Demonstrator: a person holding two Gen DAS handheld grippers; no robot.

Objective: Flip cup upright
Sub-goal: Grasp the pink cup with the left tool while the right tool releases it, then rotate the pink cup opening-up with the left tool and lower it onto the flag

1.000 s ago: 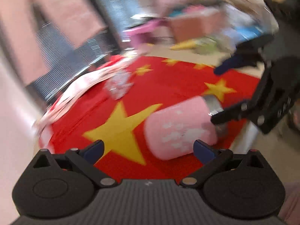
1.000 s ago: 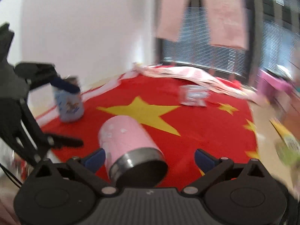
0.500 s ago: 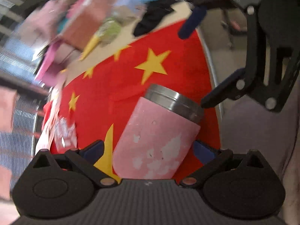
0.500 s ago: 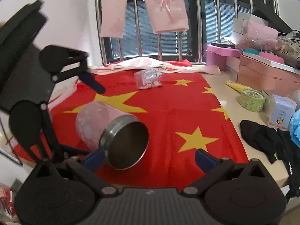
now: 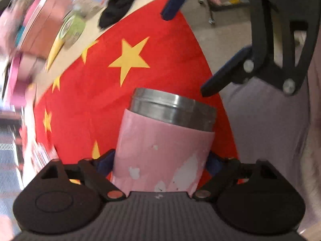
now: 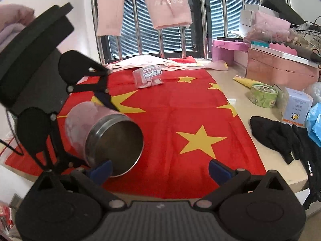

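A pink cup [image 5: 162, 152] with a steel rim sits between the fingers of my left gripper [image 5: 159, 163], which is shut on its pink body. In the right wrist view the cup [image 6: 104, 134] is tilted, its open steel mouth facing the camera, above the red flag cloth [image 6: 180, 116]. The left gripper [image 6: 94, 124] shows there at the left, around the cup. My right gripper [image 6: 158, 170] is open and empty near the table's front edge, with its left fingertip just in front of the cup's rim. It also shows in the left wrist view [image 5: 186, 44], open, beyond the cup.
A clear plastic cup [image 6: 148, 76] lies on its side at the back of the cloth. To the right on the tabletop are a green tape roll [image 6: 262, 95], a small white box [image 6: 297, 108] and black cloth [image 6: 280, 136]. Pink furniture [image 6: 280, 64] stands behind them.
The left gripper has closed on the pink cup and lifted and turned it, so its rim now points further up. The right gripper has stayed open and nearly still.
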